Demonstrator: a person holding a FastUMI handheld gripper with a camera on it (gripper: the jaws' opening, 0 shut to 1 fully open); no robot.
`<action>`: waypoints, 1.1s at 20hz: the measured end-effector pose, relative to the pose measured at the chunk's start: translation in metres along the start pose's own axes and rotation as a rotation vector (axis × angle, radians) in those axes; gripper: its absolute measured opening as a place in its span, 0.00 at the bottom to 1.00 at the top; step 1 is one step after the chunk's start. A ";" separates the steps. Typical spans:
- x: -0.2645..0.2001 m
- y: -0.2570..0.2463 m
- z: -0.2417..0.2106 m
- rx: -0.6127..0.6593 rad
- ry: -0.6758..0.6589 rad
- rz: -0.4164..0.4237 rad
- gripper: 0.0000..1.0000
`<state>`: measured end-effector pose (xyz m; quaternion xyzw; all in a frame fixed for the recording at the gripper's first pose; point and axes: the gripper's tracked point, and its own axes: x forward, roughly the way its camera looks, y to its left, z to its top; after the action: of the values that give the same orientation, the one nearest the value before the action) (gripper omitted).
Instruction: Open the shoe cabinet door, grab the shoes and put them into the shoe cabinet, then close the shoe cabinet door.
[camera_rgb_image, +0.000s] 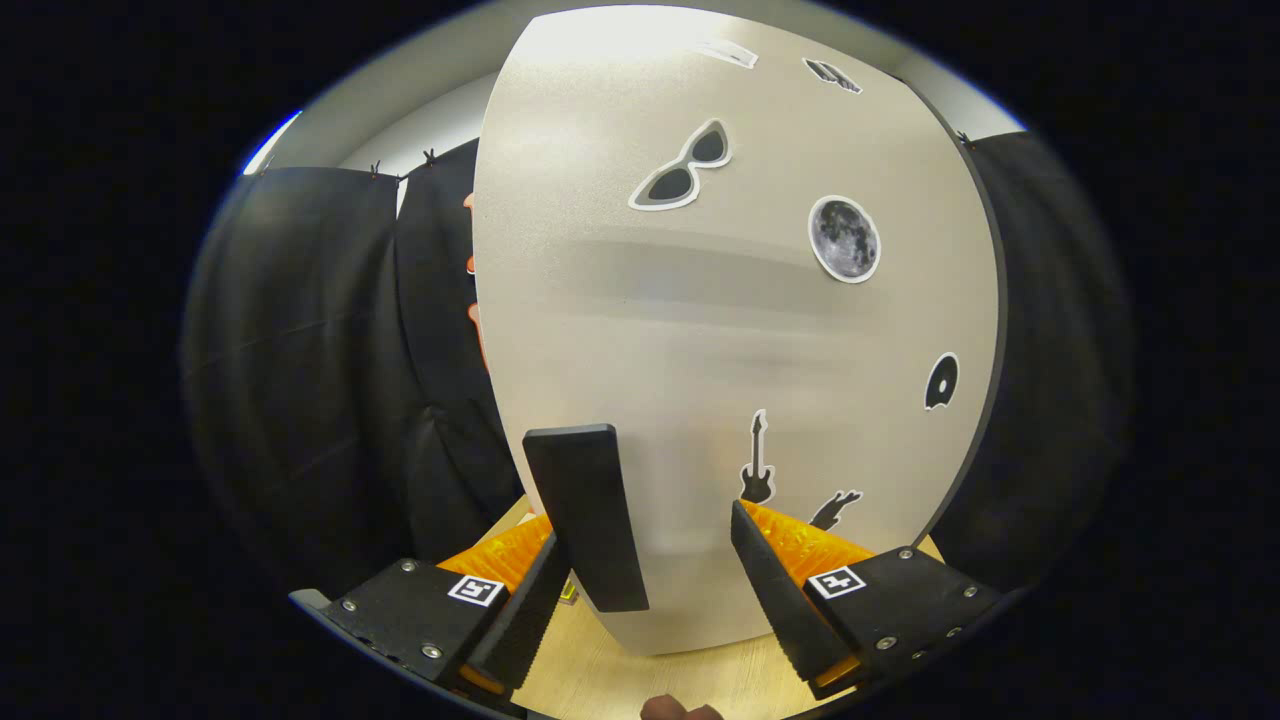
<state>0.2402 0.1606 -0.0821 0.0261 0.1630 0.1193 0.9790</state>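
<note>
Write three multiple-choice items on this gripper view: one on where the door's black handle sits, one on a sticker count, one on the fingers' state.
1. Where is the black bar handle of the pale grey cabinet door?
A. between the fingers, nearer the left one
B. beyond the door's top edge
C. lying on the wooden floor

2. How many guitar stickers are on the door?
A. none
B. two
C. five

3. How does the gripper stand?
A. shut on the handle
B. open, fingers apart
C. shut on a shoe

Answers: 1 A, the handle stands just inside the left finger. 2 B, an upright guitar sticker and a tilted one sit near the right finger. 3 B, a wide gap separates the fingers, and the right one is clear of the handle.
</note>
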 end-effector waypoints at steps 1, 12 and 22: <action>0.000 0.002 -0.001 0.007 0.003 0.005 0.95; 0.009 0.003 -0.002 -0.003 -0.004 -0.034 0.96; 0.015 0.002 -0.003 0.030 0.006 -0.121 0.96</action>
<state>0.2527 0.1664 -0.0895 0.0306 0.1690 0.0575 0.9835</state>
